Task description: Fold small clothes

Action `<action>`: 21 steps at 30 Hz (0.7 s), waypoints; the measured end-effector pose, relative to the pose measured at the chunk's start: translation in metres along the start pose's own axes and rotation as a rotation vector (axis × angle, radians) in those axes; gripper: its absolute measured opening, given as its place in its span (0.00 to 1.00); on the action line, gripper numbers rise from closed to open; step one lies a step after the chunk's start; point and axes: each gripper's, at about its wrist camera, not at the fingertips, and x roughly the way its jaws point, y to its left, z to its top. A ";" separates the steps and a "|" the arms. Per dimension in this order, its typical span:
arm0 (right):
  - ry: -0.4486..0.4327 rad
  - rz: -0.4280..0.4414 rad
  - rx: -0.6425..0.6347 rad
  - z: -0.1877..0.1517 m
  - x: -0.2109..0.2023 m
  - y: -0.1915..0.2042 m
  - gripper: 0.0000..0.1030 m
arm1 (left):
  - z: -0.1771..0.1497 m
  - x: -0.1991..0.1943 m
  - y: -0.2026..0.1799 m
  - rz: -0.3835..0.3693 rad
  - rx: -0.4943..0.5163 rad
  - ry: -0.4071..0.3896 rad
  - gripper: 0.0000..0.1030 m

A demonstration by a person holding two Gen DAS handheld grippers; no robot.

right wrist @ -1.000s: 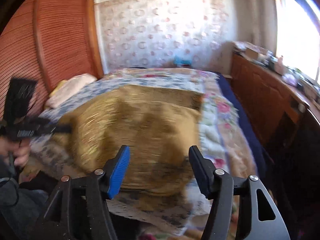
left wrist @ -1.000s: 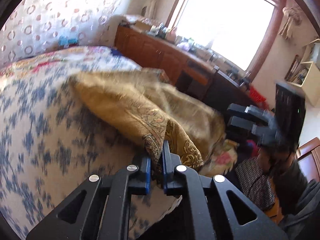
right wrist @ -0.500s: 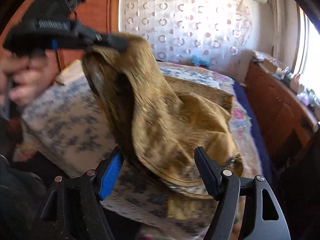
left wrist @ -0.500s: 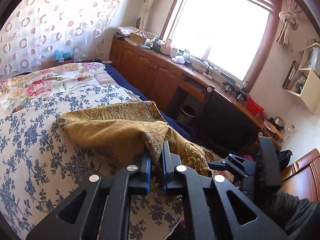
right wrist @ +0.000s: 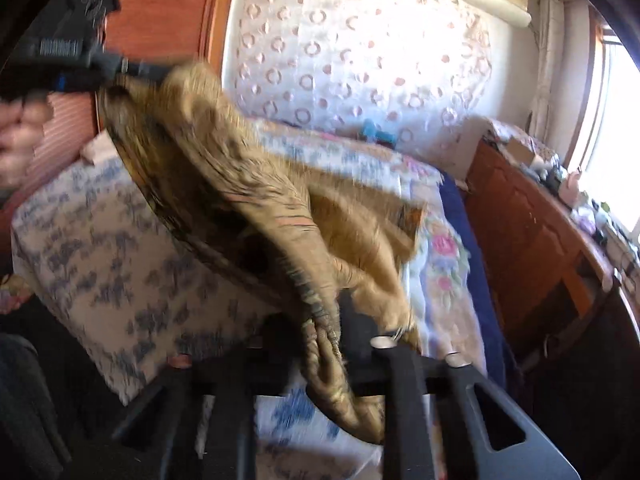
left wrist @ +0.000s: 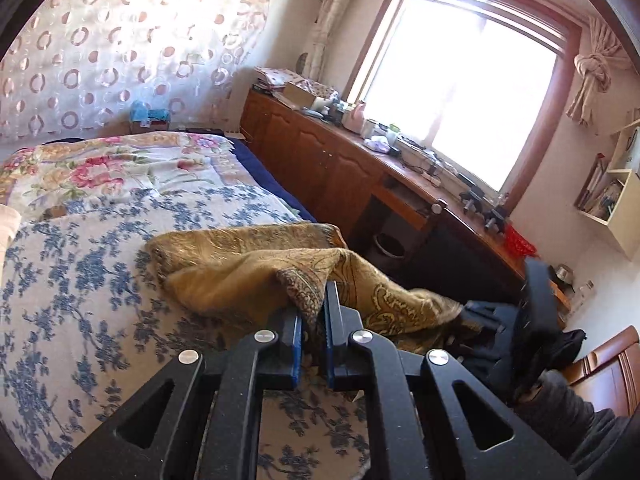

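Observation:
A golden-brown patterned cloth [left wrist: 240,276] lies partly on the blue-flowered bedspread [left wrist: 80,280] near the bed's corner. My left gripper [left wrist: 313,312] is shut on one corner of it. In the right wrist view that gripper [right wrist: 132,68] holds the cloth [right wrist: 248,184] up high at the upper left, so the fabric hangs stretched in a slope. My right gripper [right wrist: 320,328] is closing on the lower bunched edge, and the fabric is pinched between its fingers. The left wrist view shows the right gripper [left wrist: 480,320] at the cloth's far right end.
A long wooden cabinet and desk [left wrist: 320,160] with clutter runs under the window to the right of the bed. A round bin [left wrist: 390,244] stands under the desk. A wooden headboard [right wrist: 160,20] and a pillow [right wrist: 96,148] are at the left. A person's hand [right wrist: 16,136] holds the left tool.
The right gripper's jaws went from wide apart to closed on the cloth's lower edge. The left gripper rose with its corner, lifting the cloth off the bed.

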 end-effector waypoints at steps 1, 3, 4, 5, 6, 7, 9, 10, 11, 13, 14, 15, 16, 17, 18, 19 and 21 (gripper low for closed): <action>-0.016 -0.001 -0.009 0.010 0.002 -0.001 0.11 | 0.002 0.000 0.005 0.006 -0.008 -0.003 0.09; -0.046 -0.002 -0.020 0.033 0.007 -0.006 0.10 | 0.010 0.003 0.017 0.014 -0.023 -0.005 0.09; -0.057 0.001 -0.017 0.045 0.012 -0.010 0.10 | 0.013 0.005 0.022 0.019 -0.030 -0.004 0.09; -0.062 0.002 -0.015 0.055 0.015 -0.011 0.10 | 0.017 0.008 0.029 0.025 -0.040 0.000 0.10; -0.067 0.003 -0.016 0.067 0.021 -0.015 0.10 | 0.020 0.011 0.033 0.032 -0.045 0.005 0.12; -0.067 0.007 -0.018 0.077 0.027 -0.018 0.10 | 0.025 0.014 0.038 0.040 -0.045 0.012 0.15; -0.047 0.025 -0.018 0.097 0.046 -0.023 0.10 | 0.030 0.018 0.046 0.052 -0.038 0.017 0.22; -0.040 0.032 -0.017 0.104 0.056 -0.025 0.10 | 0.032 0.019 0.050 0.062 -0.033 0.011 0.33; -0.030 0.043 -0.015 0.112 0.067 -0.027 0.10 | 0.034 0.019 0.053 0.066 -0.028 0.003 0.39; 0.002 0.064 -0.008 0.125 0.089 -0.032 0.10 | 0.038 0.020 0.062 0.081 -0.010 -0.010 0.51; 0.018 0.075 -0.003 0.128 0.100 -0.036 0.10 | 0.040 0.021 0.067 0.098 0.002 -0.019 0.56; 0.032 0.082 0.000 0.134 0.111 -0.038 0.10 | 0.041 0.024 0.072 0.107 0.010 -0.020 0.67; 0.050 0.089 0.002 0.139 0.124 -0.038 0.10 | 0.041 0.028 0.076 0.113 0.012 -0.017 0.72; 0.066 0.096 0.003 0.144 0.136 -0.038 0.10 | 0.041 0.034 0.082 0.123 0.015 -0.007 0.72; 0.079 0.101 0.006 0.144 0.140 -0.045 0.12 | 0.041 0.041 0.087 0.129 0.018 0.008 0.72; 0.093 0.102 0.009 0.147 0.144 -0.055 0.16 | 0.040 0.049 0.091 0.133 0.020 0.028 0.72; 0.115 0.077 0.021 0.160 0.163 -0.056 0.30 | 0.038 0.066 0.101 0.145 0.026 0.068 0.72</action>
